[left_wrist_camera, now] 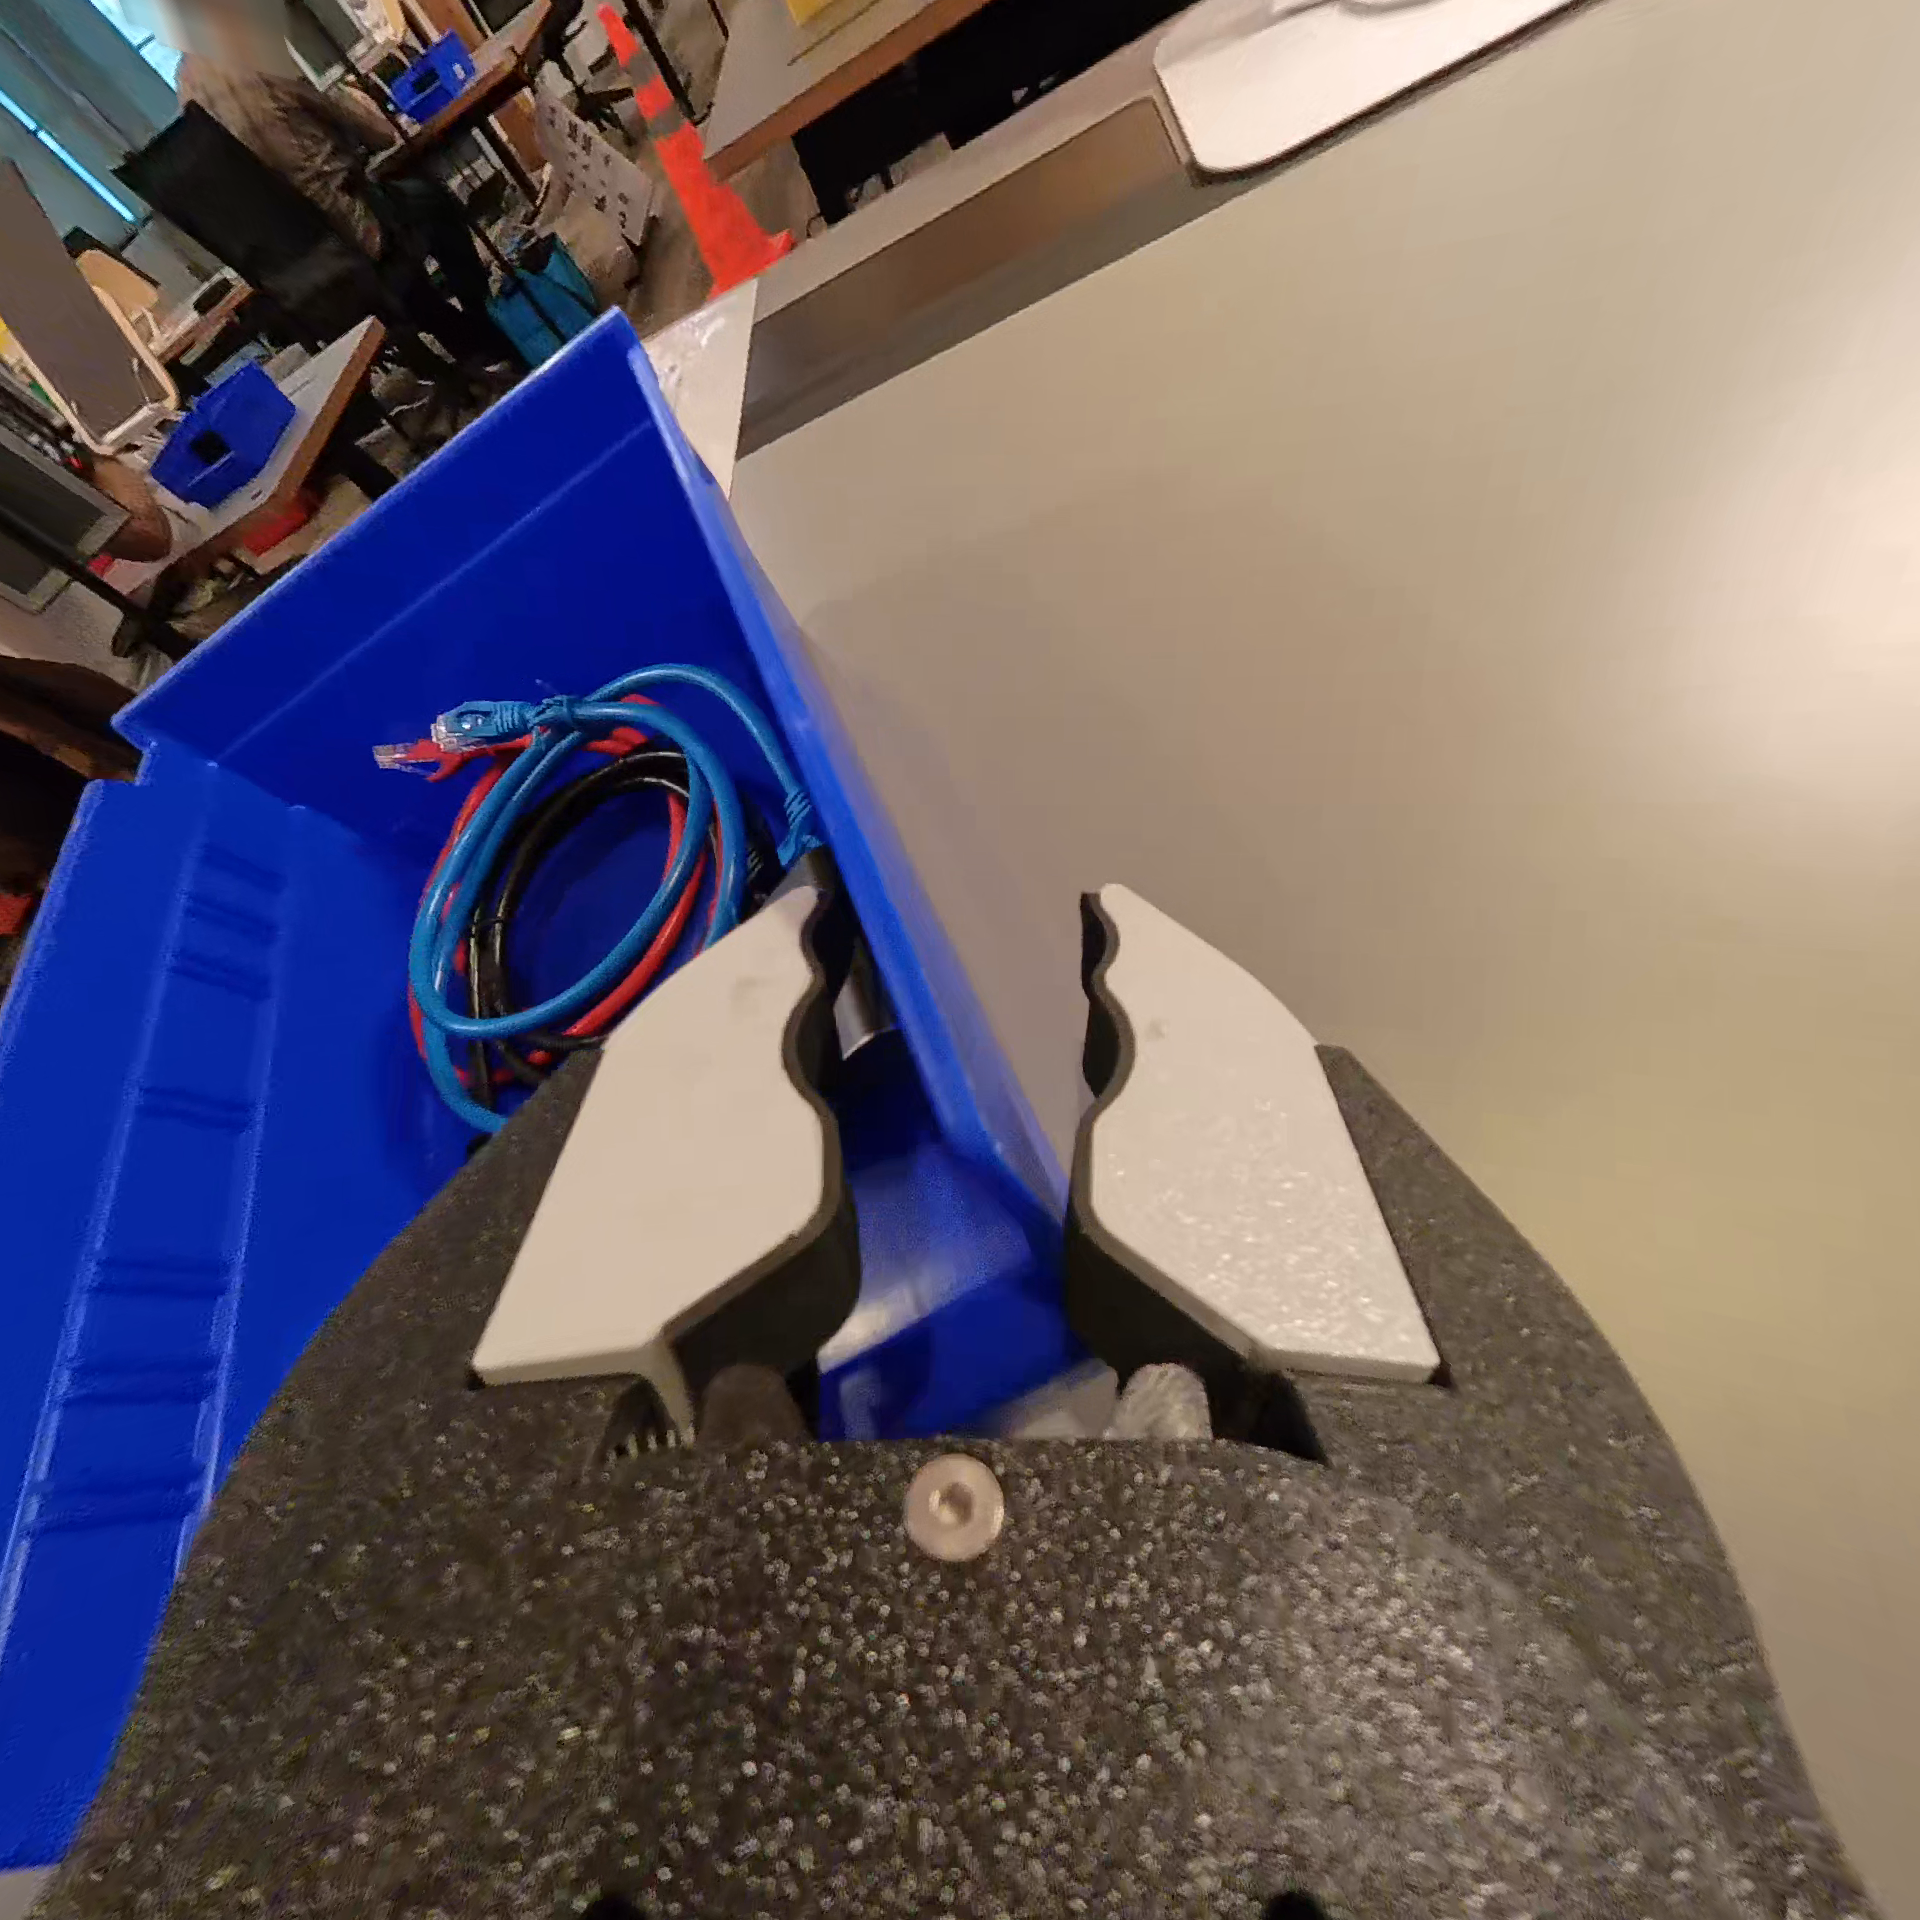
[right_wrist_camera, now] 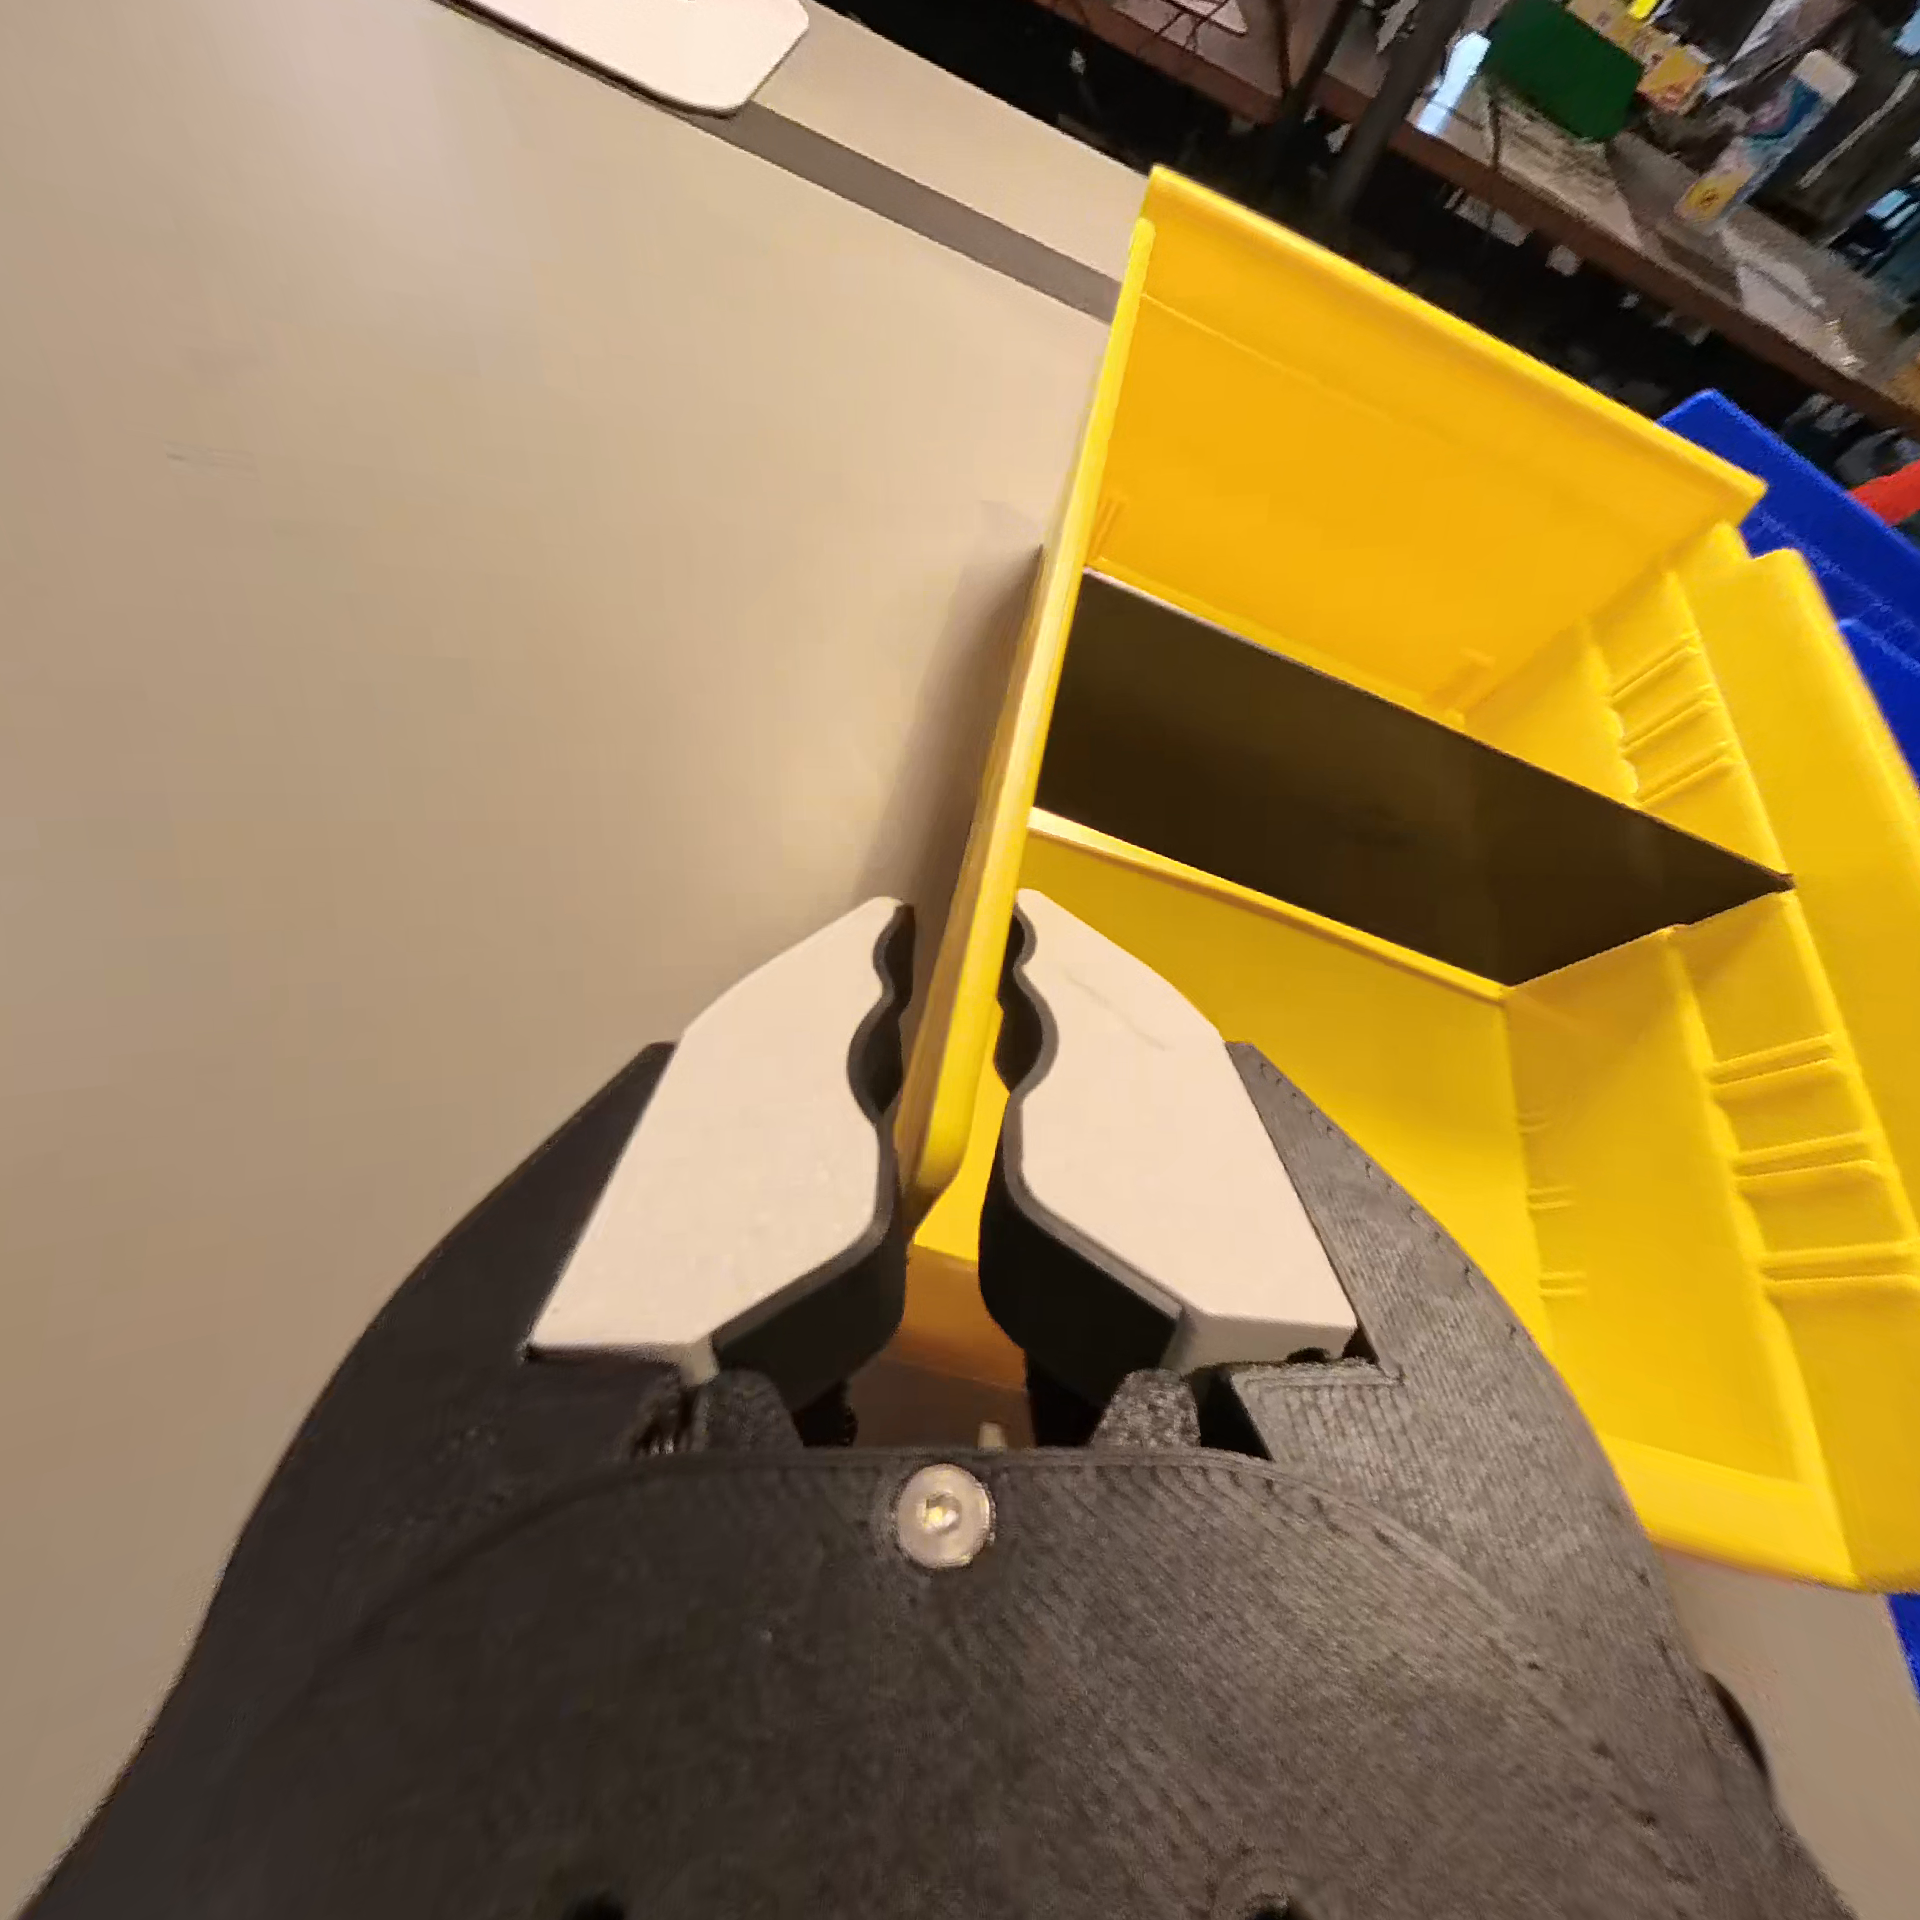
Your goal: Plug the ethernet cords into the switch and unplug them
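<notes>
A blue bin (left_wrist_camera: 520, 582) on the table holds coiled ethernet cords: a blue one (left_wrist_camera: 717, 821), a red one (left_wrist_camera: 675, 925) and a black one (left_wrist_camera: 582, 800). Clear plugs of the blue and red cords (left_wrist_camera: 436, 738) point to the left. A dark and silver object (left_wrist_camera: 862, 997) lies partly hidden behind my left finger. My left gripper (left_wrist_camera: 951, 904) is open, and its fingers straddle the bin's right wall. My right gripper (right_wrist_camera: 958, 912) is shut on the left wall of an empty yellow bin (right_wrist_camera: 1351, 436) with a black divider (right_wrist_camera: 1351, 790). I cannot make out a switch.
The beige table (left_wrist_camera: 1351, 623) stretches between the two bins, with a flat white pad (left_wrist_camera: 1351, 73) at its far edge. Another blue bin (right_wrist_camera: 1818, 520) stands right of the yellow one. An orange cone (left_wrist_camera: 707, 197), desks and a person are in the background. The grippers' ends are close to 50 centimetres from one another.
</notes>
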`<action>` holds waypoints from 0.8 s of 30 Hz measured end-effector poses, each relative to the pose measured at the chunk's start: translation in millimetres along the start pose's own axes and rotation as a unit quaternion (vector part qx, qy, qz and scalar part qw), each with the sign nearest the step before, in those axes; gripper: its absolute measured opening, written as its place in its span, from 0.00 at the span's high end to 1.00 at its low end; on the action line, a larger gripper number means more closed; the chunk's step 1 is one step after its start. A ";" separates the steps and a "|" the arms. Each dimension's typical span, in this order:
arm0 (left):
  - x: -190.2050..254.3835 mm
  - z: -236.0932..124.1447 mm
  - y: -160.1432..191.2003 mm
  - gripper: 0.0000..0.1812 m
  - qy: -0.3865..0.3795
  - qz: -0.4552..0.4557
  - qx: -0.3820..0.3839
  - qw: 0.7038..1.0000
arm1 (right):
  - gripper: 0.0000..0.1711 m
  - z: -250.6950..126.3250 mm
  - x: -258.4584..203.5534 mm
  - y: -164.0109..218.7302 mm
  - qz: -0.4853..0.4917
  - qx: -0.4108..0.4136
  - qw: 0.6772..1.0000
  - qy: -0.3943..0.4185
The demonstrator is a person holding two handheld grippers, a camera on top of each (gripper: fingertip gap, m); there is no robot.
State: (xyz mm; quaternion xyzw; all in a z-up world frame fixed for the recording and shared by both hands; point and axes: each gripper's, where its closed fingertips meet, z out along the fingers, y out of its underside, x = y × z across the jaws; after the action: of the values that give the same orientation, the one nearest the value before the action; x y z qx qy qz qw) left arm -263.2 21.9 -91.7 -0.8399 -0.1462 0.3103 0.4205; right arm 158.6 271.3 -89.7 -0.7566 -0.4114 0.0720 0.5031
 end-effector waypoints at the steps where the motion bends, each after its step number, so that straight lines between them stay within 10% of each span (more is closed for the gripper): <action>1: -2.1 3.9 2.9 0.80 -0.005 0.005 -0.001 1.000 | 0.93 3.2 4.2 -0.9 -0.003 -0.001 1.000 0.012; 6: -39.2 -9.2 22.7 0.94 -0.061 -0.001 0.014 0.998 | 0.96 9.9 23.7 2.1 0.011 -0.006 1.000 0.026; 24: -113.9 0.2 53.2 0.95 0.014 0.006 0.057 0.998 | 0.96 17.7 65.7 14.6 0.011 -0.032 0.999 0.002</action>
State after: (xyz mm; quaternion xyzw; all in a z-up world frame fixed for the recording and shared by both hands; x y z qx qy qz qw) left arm -351.2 -67.8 -88.9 -0.8198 -0.1173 0.3084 0.4680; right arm 200.2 327.1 -90.2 -0.7772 -0.4041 0.0630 0.4783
